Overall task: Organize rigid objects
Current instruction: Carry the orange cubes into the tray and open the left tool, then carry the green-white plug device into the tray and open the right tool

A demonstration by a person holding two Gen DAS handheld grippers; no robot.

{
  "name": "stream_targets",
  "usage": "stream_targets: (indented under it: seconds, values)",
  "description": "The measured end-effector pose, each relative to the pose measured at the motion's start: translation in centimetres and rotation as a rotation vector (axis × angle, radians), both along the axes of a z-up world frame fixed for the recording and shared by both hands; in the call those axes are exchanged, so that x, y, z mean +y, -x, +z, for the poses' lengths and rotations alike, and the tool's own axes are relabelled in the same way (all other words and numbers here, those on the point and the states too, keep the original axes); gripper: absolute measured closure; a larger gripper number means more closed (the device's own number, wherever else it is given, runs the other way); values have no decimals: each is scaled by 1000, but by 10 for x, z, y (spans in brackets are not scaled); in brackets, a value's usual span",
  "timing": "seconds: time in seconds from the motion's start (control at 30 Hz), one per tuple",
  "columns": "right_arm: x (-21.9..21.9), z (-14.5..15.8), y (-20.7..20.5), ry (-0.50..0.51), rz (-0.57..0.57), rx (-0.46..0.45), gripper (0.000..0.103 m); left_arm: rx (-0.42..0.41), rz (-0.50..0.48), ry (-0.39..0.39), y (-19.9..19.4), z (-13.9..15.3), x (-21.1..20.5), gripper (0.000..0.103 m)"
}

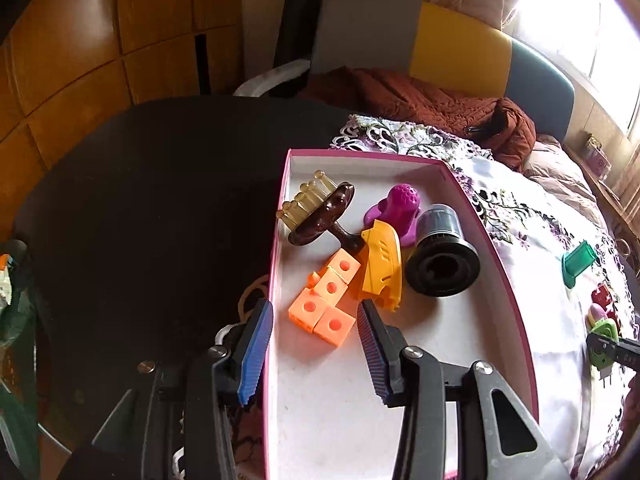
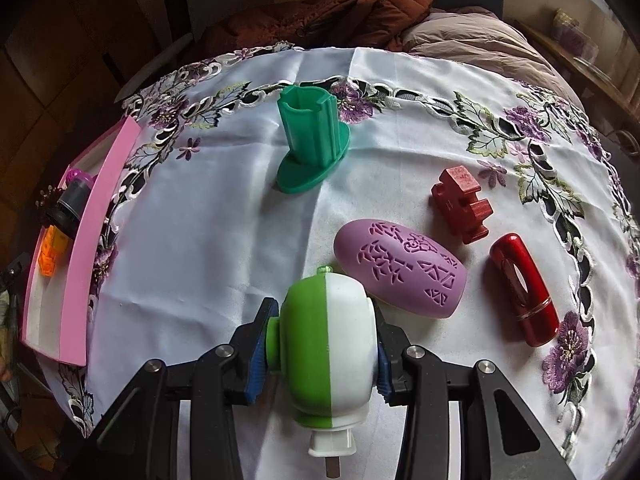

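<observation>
A pink box (image 1: 496, 240) with a white floor holds a brown comb (image 1: 316, 216), a purple piece (image 1: 396, 208), a yellow piece (image 1: 382, 268), a black cylinder (image 1: 442, 256) and joined orange cubes (image 1: 326, 304). My left gripper (image 1: 313, 307) is open and straddles the box's left wall, with the cubes just beyond its tips. My right gripper (image 2: 327, 320) is shut on a green-and-white plug-shaped object (image 2: 328, 344), its pads pressing both sides just above the cloth. The pink box (image 2: 76, 248) lies to that gripper's left.
On the flowered white tablecloth (image 2: 208, 220) stand a green holder (image 2: 312, 140), a red block (image 2: 460, 204), a purple oval (image 2: 400, 272) and a red case (image 2: 524, 288). A dark round table (image 1: 152, 200) lies left of the box. A rust-coloured blanket (image 1: 420, 100) is heaped behind.
</observation>
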State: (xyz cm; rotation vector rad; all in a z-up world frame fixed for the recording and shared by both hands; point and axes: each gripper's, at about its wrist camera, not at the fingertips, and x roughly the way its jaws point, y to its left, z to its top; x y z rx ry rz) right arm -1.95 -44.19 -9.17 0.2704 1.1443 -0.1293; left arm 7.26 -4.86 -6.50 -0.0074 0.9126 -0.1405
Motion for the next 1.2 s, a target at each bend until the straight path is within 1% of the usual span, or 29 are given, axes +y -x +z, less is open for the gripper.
stream_targets:
  seconds: [0.1, 0.3, 0.5, 0.73, 0.97, 1.1, 1.2]
  values:
    - [0, 1, -1, 5, -5, -10, 60, -4, -5, 4, 5, 4, 1, 59]
    - [10, 1, -3, 93, 42, -20, 61, -29, -7, 5, 20, 12, 2, 59]
    - [7, 0, -4, 92, 35, -17, 61, -30, -23, 6, 30, 15, 2, 59]
    - [10, 2, -3, 110, 40, -27, 61, -51, -32, 0, 38, 20, -1, 59]
    - [9, 8, -1, 81, 32, -53, 61, -72, -46, -11, 43, 25, -1, 59]
    - [14, 19, 1, 28, 22, -87, 61, -71, -43, -5, 44, 24, 1, 59]
    - [29, 29, 0, -17, 37, -121, 61, -59, -38, 4, 44, 22, 5, 59]
